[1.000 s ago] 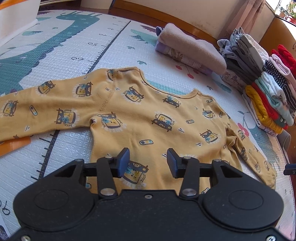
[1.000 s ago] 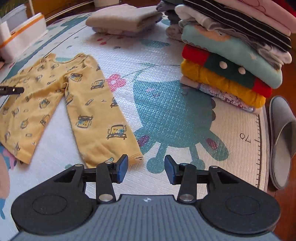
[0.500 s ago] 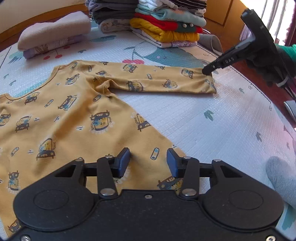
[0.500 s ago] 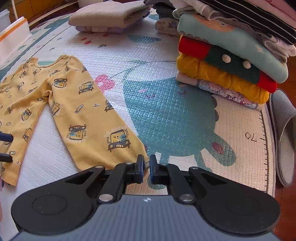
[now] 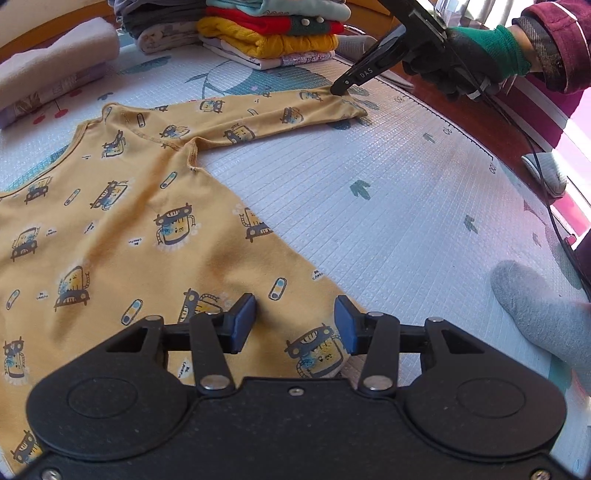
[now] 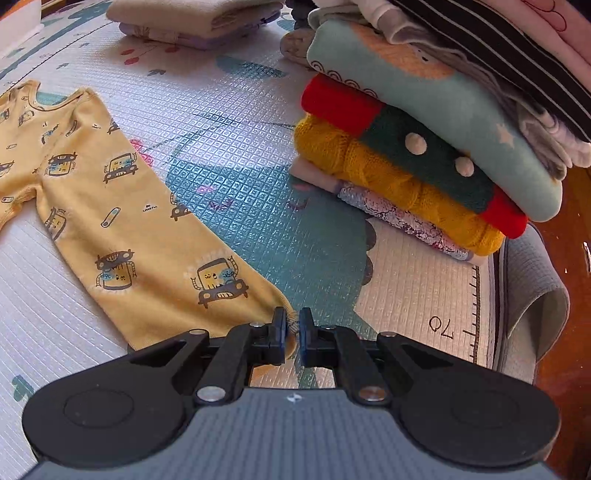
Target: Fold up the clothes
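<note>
Right gripper: the right gripper [image 6: 291, 332] is pinched nearly closed on the cuff of a yellow sleeve [image 6: 147, 236], with cloth showing in the thin gap between its blue pads; the left wrist view catches its black tip [image 5: 341, 86] pressing on that cuff at 1 o'clock
Right hand: a hand in a dark glove with a green cuff [image 5: 469, 62] grips the tool's handle at 2 o'clock in the left wrist view, a maroon sleeve [image 5: 554, 44] behind it
Left gripper: the left gripper [image 5: 294, 325] stands wide apart and holds nothing, poised over the lower hem corner of the shirt near 6 o'clock; whether its pads touch the cloth cannot be told
Shirt: a yellow long-sleeved shirt printed with cartoon cars [image 5: 122, 229] lies flat on the mat, body filling the 9 o'clock side of the left wrist view, one sleeve stretched out toward 1 o'clock
Mat: a padded play mat [image 5: 388, 192] with teal shapes and a printed ruler scale carries everything
Folded stack: a tall pile of folded clothes [image 6: 424, 147], yellow knit, red-and-green and pale teal among them, sits at 2 o'clock in the right wrist view, near the sleeve's cuff but apart from it
Second pile: a smaller folded beige-and-lilac pile [image 6: 195, 18] rests at 11 o'clock
Foot: a grey-socked foot [image 5: 539, 310] rests on the mat at 4 o'clock in the left wrist view
Slipper: a grey slipper [image 6: 532, 288] lies off the mat's edge at 3 o'clock in the right wrist view
</note>
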Action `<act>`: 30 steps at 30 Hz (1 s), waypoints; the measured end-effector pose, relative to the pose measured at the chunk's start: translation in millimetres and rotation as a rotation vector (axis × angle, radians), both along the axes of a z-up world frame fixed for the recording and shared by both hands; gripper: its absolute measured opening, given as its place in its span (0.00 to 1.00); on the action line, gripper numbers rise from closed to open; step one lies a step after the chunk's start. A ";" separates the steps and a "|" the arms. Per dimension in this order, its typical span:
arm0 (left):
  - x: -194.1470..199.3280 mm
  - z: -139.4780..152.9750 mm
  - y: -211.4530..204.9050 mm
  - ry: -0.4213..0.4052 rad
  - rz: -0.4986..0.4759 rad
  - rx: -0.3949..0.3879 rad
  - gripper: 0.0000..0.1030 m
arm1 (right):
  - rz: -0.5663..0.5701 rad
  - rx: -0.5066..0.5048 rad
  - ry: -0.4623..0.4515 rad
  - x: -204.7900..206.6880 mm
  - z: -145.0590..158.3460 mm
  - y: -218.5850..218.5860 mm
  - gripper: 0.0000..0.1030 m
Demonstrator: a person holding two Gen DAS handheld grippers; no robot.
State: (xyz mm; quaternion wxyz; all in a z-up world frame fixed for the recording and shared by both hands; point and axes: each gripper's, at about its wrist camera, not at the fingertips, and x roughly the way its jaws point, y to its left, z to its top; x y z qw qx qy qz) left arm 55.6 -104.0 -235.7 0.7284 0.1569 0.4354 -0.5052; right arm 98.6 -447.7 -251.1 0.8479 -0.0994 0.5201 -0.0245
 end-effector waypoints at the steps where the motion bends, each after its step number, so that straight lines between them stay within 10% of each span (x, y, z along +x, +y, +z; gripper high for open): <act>1: -0.3 1.2 1.0 0.015 -0.011 -0.004 0.43 | -0.004 -0.002 0.004 0.4 1.1 0.6 0.11; 14: 54.4 15.4 53.8 -0.070 0.385 0.004 0.43 | 0.045 -0.084 -0.199 -2.9 40.4 41.8 0.15; 30: 53.4 11.0 51.5 -0.074 0.417 -0.008 0.43 | 0.095 -0.105 -0.241 -4.5 44.9 70.1 0.17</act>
